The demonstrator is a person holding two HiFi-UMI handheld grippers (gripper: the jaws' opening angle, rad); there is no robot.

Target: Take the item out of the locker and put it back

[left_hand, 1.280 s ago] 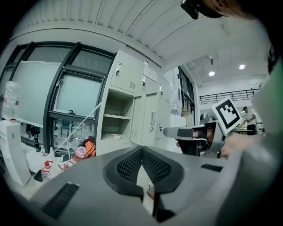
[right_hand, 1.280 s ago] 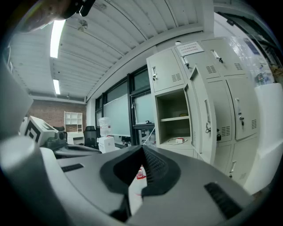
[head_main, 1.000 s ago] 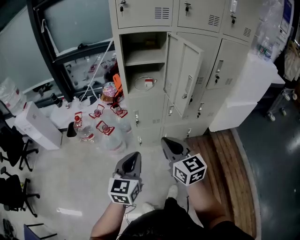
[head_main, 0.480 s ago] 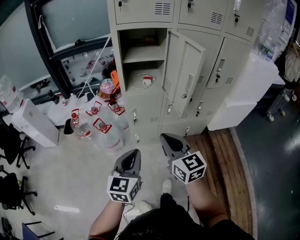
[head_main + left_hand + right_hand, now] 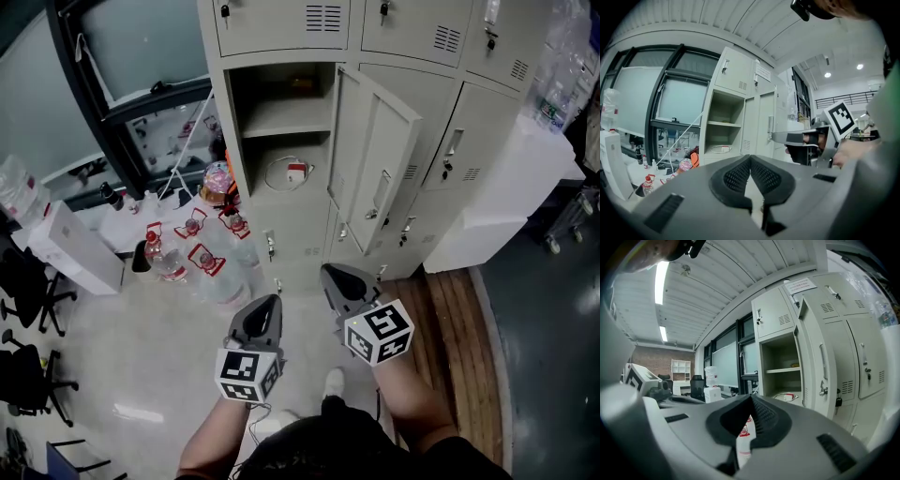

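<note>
A cluster of big water bottles (image 5: 202,262) with red-and-white labels stands on the pale floor (image 5: 141,356) at the left, near a white box (image 5: 77,251). Black office chairs (image 5: 26,291) sit farther left. A wooden strip (image 5: 464,323) runs along the right.

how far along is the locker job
Done: the door stands open. In hand: nothing; the left claw and right claw are shut, empty and short of the lower shelf. Left: take the item off that shelf, then put it back.
</note>
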